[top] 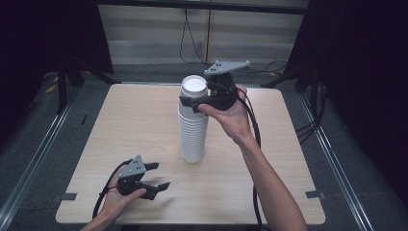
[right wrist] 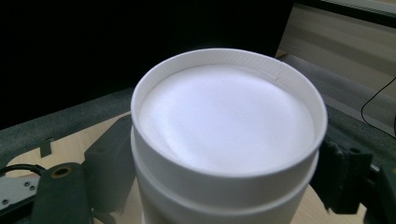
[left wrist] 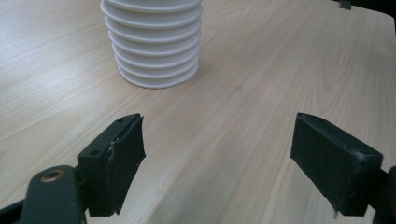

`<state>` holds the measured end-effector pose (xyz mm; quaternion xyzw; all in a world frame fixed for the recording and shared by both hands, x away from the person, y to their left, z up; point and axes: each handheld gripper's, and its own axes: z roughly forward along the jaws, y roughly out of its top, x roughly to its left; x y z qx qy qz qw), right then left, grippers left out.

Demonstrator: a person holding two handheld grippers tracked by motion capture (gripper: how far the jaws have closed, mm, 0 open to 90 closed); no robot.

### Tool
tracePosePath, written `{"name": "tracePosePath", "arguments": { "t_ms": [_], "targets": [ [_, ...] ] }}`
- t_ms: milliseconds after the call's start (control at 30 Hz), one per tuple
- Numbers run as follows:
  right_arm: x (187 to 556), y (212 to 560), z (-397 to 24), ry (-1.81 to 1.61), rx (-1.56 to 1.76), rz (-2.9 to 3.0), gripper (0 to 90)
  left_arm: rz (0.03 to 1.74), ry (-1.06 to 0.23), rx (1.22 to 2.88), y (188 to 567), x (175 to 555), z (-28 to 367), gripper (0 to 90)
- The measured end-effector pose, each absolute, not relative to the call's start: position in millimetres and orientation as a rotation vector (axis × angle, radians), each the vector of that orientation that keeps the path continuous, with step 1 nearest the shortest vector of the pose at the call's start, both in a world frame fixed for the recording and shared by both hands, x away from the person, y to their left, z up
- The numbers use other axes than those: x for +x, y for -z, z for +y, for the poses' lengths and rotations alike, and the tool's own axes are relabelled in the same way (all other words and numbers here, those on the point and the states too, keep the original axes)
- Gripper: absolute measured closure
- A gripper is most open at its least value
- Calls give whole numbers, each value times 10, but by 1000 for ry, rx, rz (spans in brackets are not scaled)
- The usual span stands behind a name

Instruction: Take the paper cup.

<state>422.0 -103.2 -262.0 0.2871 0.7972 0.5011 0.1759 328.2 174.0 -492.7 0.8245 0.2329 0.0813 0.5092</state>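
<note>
High view: a person's two hands work over a pale wooden table (top: 134,125), with a tall stack of white cups (top: 192,134) standing near its middle.
Left tongs (top: 162,175): low at the lower left of the frame, held by the left hand (top: 120,197) just over the table, spread wide.
Left tongs, close up: in the left gripper view the left tongs (left wrist: 217,140) gape, with bare wood between the two black pads; they hold nothing and touch nothing.
Right tongs (top: 192,103): up at the top of the stack, centre of the frame, carried by the right hand (top: 231,115), with the grey plate (top: 226,66) on top.
Right tongs, close up: in the right gripper view the right tongs (right wrist: 224,177) stand one to each side of the top cup (right wrist: 229,116), close against its wall. Whether they actually pinch it I cannot tell.
Stack, place: well apart from the left tongs, up and to the right of them; in the left gripper view its lower cups (left wrist: 154,51) sit at the upper left, resting on the table.
Stack, axis: upright, long axis vertical, the cups nested with closed bottoms up and wider rims down.
In the way: only open table lies between the left tongs and the stack.
Around: black cables (top: 190,38) hang on the wall behind the table, and dark floor lies on both sides.
</note>
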Motion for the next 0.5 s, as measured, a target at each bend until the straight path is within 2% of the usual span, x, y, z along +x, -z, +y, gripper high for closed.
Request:
{"name": "tracePosePath", "arguments": {
  "t_ms": [500],
  "targets": [
    [4193,2536,-1099,-1516,810,2180,206,560,-196,1992,4931,3285,1742,173]
  ]
}}
